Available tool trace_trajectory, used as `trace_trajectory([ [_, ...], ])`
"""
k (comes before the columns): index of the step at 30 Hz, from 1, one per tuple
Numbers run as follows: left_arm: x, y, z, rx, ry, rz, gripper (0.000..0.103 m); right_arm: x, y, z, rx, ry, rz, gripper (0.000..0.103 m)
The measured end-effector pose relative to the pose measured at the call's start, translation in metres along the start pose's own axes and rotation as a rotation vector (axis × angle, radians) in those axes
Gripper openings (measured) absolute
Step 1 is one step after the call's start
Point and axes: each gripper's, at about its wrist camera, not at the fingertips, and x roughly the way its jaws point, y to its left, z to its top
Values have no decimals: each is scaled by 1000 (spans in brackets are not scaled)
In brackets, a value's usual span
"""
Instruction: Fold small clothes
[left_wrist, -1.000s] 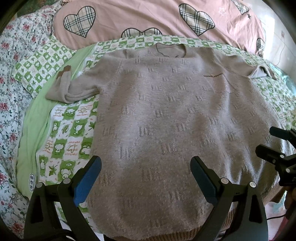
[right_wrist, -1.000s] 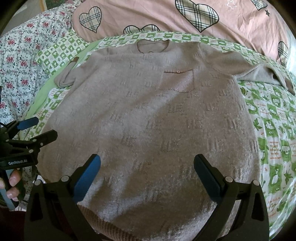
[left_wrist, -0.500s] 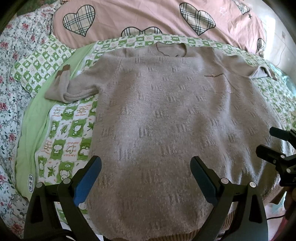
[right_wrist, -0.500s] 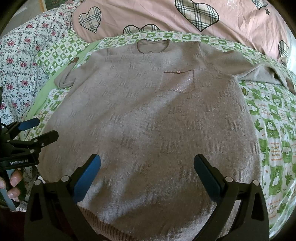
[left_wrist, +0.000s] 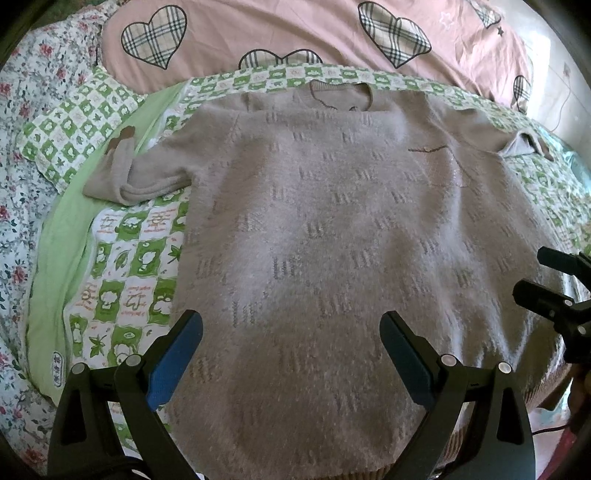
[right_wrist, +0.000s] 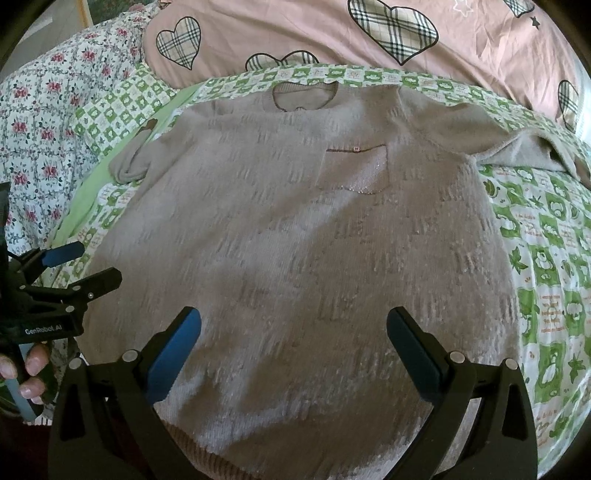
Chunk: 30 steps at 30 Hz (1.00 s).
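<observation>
Sweater (left_wrist: 332, 229) spread flat, front up, on a green checked sheet (left_wrist: 129, 266); collar (left_wrist: 340, 92) at the far end, ribbed hem (right_wrist: 207, 458) at the near edge, beneath my tools. Chest pocket (right_wrist: 356, 170) lies right of centre. Left sleeve (left_wrist: 136, 173) is bunched and doubled back on itself at far left; right sleeve (right_wrist: 517, 147) trails off to far right, cuff turned over. A pink quilt (left_wrist: 295, 33) with plaid hearts lies beyond the collar.

My left gripper (left_wrist: 291, 354) hovers over the near left part of the body, jaws spread wide and holding nothing. My right gripper (right_wrist: 293, 354) hovers over the near right part, likewise wide and empty. Neither pad touches the knit, as far as I can tell.

Handling, as I judge it: a soft, limp, fuzzy knit, light but thick. It should drape and stretch rather than hold a crease, and grip well between pads. Best holds appear to be the firmer edges: hem corners, shoulder seams, cuffs. A pinch in mid-panel would only lift a peak of cloth. The sleeves likely need folding inward first.
</observation>
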Motion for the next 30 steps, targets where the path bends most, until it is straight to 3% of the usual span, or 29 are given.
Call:
trace_trajectory([
  [6, 7, 7, 12, -10, -9, -9, 97, 4, -2, 5, -2, 9, -2, 101],
  [12, 15, 23, 50, -5, -64, -4, 97, 12, -17, 32, -6, 6, 11, 101],
  [19, 48, 45, 135, 99, -117, 26, 97, 29, -54, 95, 10, 39, 30, 101],
  [21, 57, 49, 160, 127, -148, 30, 97, 34, -63, 117, -22, 22, 4, 101],
  [25, 100, 64, 215, 180, -135, 25, 97, 54, -86, 162, -74, 10, -31, 101],
  [27, 106, 70, 237, 184, -171, -7, 97, 71, -102, 184, -84, 29, -47, 101],
  [30, 134, 78, 268, 213, -149, -79, 97, 98, -122, 210, -102, 60, -64, 101],
])
